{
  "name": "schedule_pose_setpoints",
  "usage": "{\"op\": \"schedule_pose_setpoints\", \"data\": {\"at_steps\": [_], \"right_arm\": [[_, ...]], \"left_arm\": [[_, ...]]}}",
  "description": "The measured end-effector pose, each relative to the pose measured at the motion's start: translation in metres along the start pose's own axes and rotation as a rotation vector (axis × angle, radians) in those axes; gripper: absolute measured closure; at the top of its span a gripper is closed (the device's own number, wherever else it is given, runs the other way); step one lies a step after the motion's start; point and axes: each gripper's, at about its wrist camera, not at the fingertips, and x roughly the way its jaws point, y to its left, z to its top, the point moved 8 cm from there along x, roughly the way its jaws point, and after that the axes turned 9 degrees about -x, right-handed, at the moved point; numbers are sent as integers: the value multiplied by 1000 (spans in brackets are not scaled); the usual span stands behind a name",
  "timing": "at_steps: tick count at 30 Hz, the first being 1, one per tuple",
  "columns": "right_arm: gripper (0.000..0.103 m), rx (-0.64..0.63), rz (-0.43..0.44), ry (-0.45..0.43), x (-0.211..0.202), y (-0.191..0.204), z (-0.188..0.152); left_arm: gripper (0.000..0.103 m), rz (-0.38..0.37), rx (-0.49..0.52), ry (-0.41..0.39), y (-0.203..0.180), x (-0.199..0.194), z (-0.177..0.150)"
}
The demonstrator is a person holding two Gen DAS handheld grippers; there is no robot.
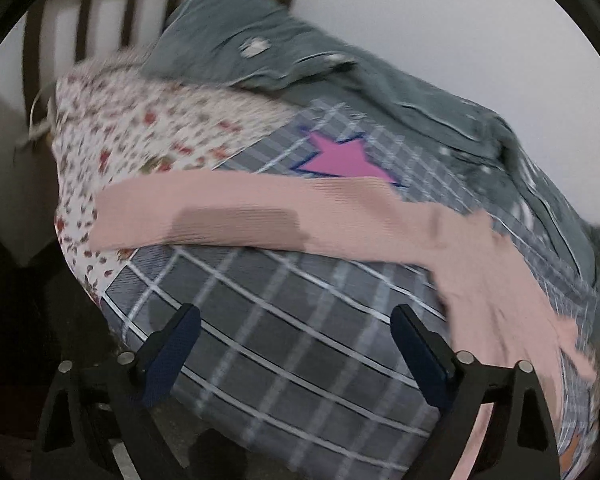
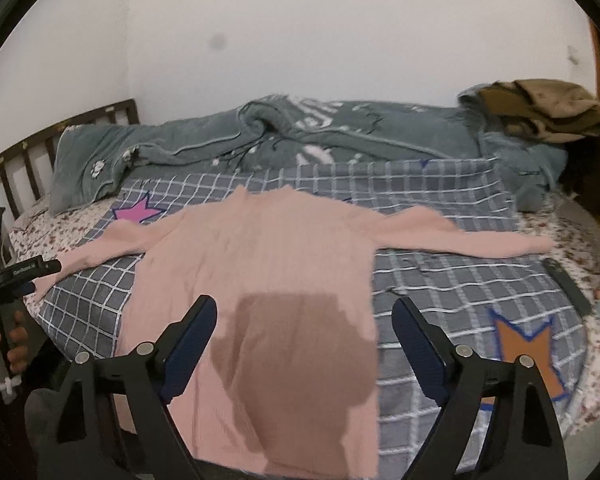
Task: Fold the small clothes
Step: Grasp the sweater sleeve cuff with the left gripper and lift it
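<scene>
It was a bedroom in a home. A bed with a dark wooden slatted headboard stood against plain white walls, spread with a floral sheet, a grey checked blanket with star patches and a rumpled grey-green quilt.

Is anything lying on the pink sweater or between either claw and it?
Nothing visible. The pink sweater lies flat on the checked blanket with sleeves spread. The right claw, open, hangs over its hem; the left claw, open, over bare blanket short of a sleeve.
</scene>
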Motion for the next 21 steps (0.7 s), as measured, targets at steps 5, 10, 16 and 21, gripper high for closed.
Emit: {"op": "schedule_pose_setpoints", "data": {"at_steps": [5,10,16,21], "right_arm": [[23,-40,38,26,36,21,0],[23,-63,50,36,62,35,1],[23,-77,54,39,92,40,13],[23,-76,71,38,111,39,25]], "left_arm": [[13,-1,-108,52,43,35,16],[17,-13,-191,91,75,65,28],[21,-37,-305,52,101,81,51],[47,25,-358,9,119,85,67]]}}
